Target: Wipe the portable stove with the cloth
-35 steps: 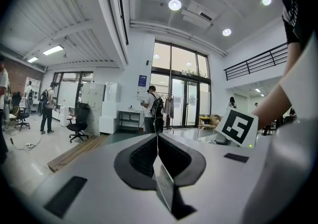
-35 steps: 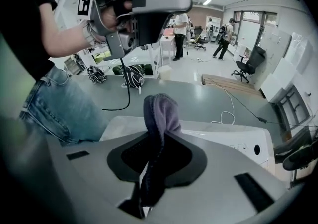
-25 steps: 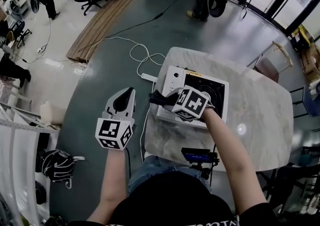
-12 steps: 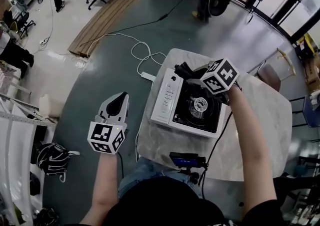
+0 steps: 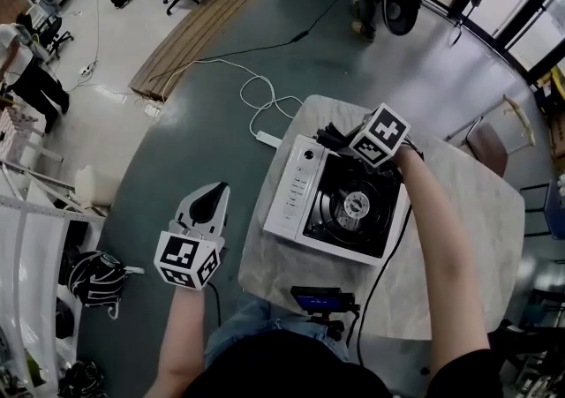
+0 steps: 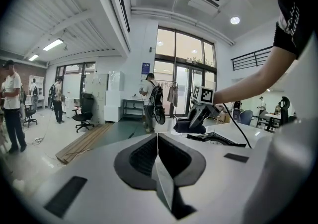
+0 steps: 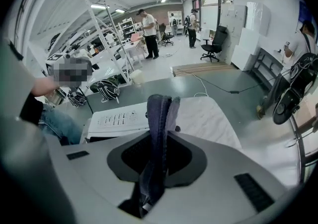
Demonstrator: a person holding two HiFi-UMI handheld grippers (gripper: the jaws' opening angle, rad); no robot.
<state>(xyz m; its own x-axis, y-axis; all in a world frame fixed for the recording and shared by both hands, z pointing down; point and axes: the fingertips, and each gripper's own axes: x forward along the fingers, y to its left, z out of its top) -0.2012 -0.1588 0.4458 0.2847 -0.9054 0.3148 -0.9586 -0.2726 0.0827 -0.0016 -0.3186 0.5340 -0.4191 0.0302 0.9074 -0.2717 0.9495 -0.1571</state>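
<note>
Portable stove (image 5: 311,204) sits on the marble table (image 5: 459,237); white body, black round burner top, with the control strip along its left side. Right gripper (image 5: 346,142) is at the stove's far edge, near the control-strip end, marker cube up. Its jaws are clamped on the dark cloth (image 5: 325,135). In the right gripper view the cloth (image 7: 159,118) stands bunched between the closed pads and sticks out past the tips, with the stove's button panel (image 7: 119,117) just beyond it. Cannot tell if the cloth touches the stove.

Left gripper (image 5: 214,197) is off the table, well left of the stove, above the floor and pointing away from the person. In its own view the left gripper (image 6: 157,141) has its jaws pressed together with nothing between them.

A white cable (image 5: 256,92) loops on the floor beyond the stove. A small dark device (image 5: 325,301) sits at the table edge on the stove's near side.
</note>
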